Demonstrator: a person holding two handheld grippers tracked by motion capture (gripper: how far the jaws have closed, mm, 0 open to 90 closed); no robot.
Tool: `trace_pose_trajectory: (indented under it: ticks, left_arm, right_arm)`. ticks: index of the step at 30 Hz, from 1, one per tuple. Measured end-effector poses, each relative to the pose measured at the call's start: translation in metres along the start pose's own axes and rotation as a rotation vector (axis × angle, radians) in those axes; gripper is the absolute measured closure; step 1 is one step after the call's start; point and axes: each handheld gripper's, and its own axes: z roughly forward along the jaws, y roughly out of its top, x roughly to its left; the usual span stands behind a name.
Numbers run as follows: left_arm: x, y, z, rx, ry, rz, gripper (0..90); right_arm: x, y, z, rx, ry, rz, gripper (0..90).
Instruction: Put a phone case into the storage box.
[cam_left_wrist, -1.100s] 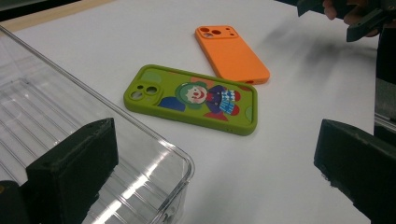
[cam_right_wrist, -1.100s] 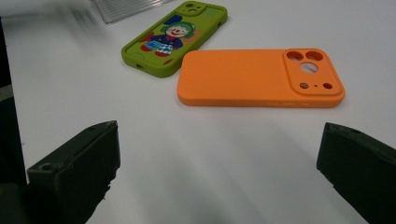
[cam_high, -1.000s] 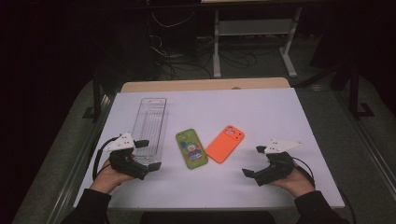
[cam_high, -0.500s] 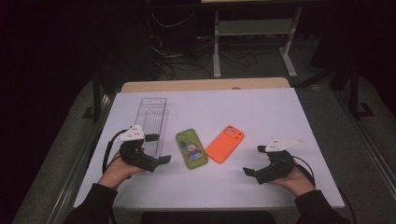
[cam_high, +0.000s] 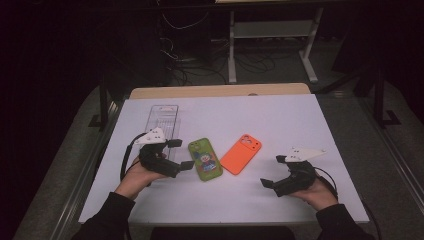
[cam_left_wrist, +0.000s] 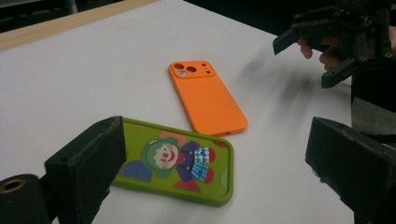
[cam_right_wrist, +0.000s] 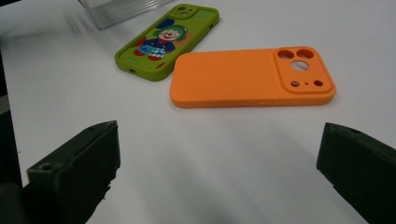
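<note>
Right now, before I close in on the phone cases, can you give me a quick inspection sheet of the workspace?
Surface: white tabletop, flat, no spills seen.
Job's things: green rubbery phone case with a clown picture and plain orange phone case, lying flat side by side, close but apart, neither held.
Clutter: clear ribbed plastic tray, behind the left gripper.
Grippers: left gripper, jaws wide but just closing slightly, nothing pressed between them, beside the green case; right gripper, jaws open, empty, short of the orange case.
Cables: a black cable loops from the left gripper; another trails from the right.
Surroundings: dark room, desk frame and floor wiring behind.
</note>
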Motion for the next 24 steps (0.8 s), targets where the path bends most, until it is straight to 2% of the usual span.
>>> trace_pose_trajectory:
  ticks: [3,9,13,14,15,17,22,24]
  left_arm:
    - [0.000,0.005,0.010,0.025,0.005,-0.004,7.4]
    - [-0.003,0.012,0.021,0.023,0.004,0.015,14.0]
    - [-0.001,0.017,0.028,0.017,0.009,0.001,18.8]
    - [-0.001,0.018,0.031,0.010,0.014,-0.015,18.8]
    - [0.001,0.019,0.034,0.017,0.011,-0.016,23.7]
    - [0.000,0.019,0.037,0.014,0.013,-0.021,28.0]
    - [0.001,0.023,0.049,0.036,0.029,-0.012,34.1]
    - [0.000,0.024,0.059,0.034,0.026,-0.025,36.2]
  right_arm:
    - [-0.001,0.000,-0.001,-0.007,-0.003,-0.005,0.0]
    - [-0.001,0.001,-0.001,-0.010,-0.009,-0.004,0.0]
    - [-0.002,0.001,-0.002,-0.009,-0.009,-0.010,0.0]
    - [-0.002,0.001,-0.002,-0.009,-0.009,-0.010,0.0]
    - [-0.001,0.001,-0.002,-0.013,-0.012,-0.007,0.0]
    - [-0.001,0.001,-0.002,-0.014,-0.014,-0.009,0.0]
    - [0.000,0.002,-0.002,-0.011,-0.014,-0.014,0.0]
    - [0.000,0.002,-0.002,-0.009,-0.014,-0.016,0.0]
